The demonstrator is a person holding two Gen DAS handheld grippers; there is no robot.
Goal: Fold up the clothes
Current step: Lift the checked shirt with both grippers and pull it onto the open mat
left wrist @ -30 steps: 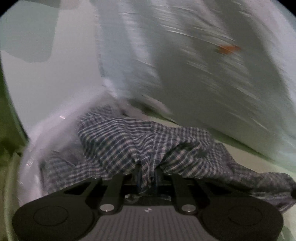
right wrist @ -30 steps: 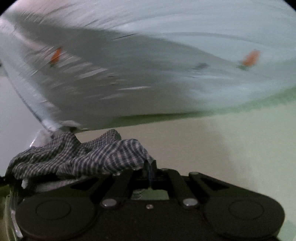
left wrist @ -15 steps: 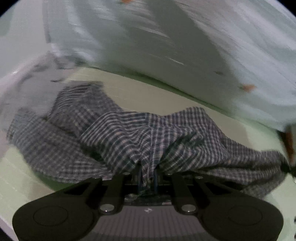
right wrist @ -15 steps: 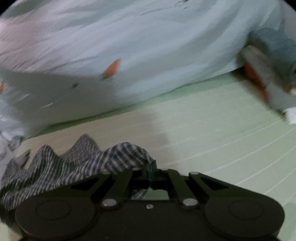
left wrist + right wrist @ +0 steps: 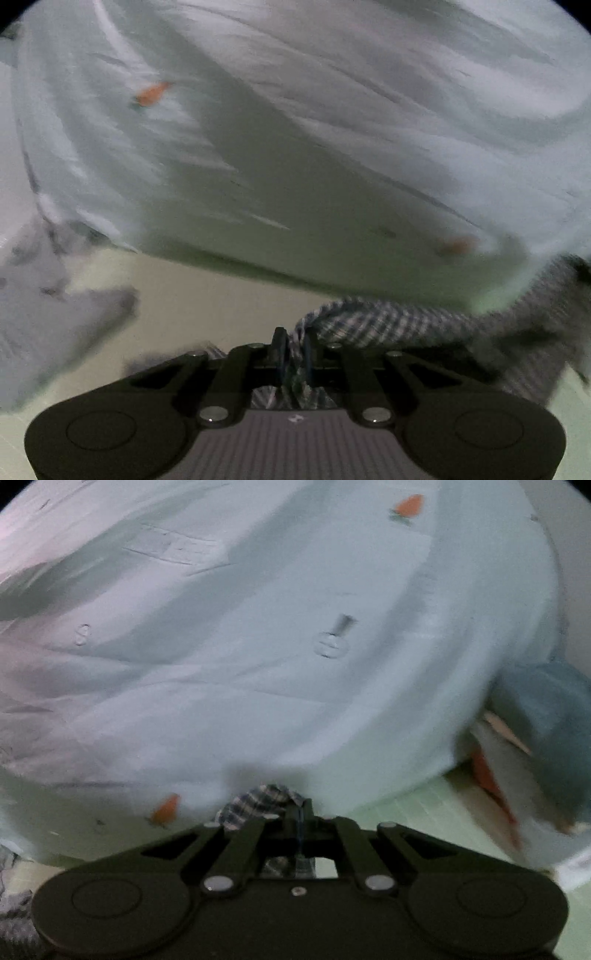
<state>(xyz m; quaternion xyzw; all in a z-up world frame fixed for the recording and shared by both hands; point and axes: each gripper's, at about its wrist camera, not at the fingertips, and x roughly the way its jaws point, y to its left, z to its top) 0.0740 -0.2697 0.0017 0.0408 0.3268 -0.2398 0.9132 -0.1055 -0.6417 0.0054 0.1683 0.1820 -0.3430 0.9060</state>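
The left gripper (image 5: 294, 345) is closed tight on a bunch of the checked cloth (image 5: 388, 325). The cloth is pinched between its two fingers. From there it runs off to the right in a twisted rope, and that far end is smeared and hard to see. Part of the cloth is tucked under the gripper body, so how much is there cannot be told.

The right gripper (image 5: 297, 814) is also closed on the checked cloth (image 5: 258, 799). Only a small puff of it pokes out just left of the fingers. The rest is hidden behind the black gripper body.

Below both grippers is a pale green surface (image 5: 192, 306) with thin lines on it. In the left view there is a bare strip of it ahead of the fingers. In the right view the bare part (image 5: 424, 808) lies to the right.

A grey blurry lump (image 5: 55, 314) sits at the left edge of the left view. What it is cannot be told.

Farther back, a big pale sheet (image 5: 240, 664) with little orange shapes (image 5: 408, 506) fills most of both views. It hangs close over the grippers. A blue and orange thing (image 5: 535, 731) at the right is too blurred to name.

No words can be read anywhere.
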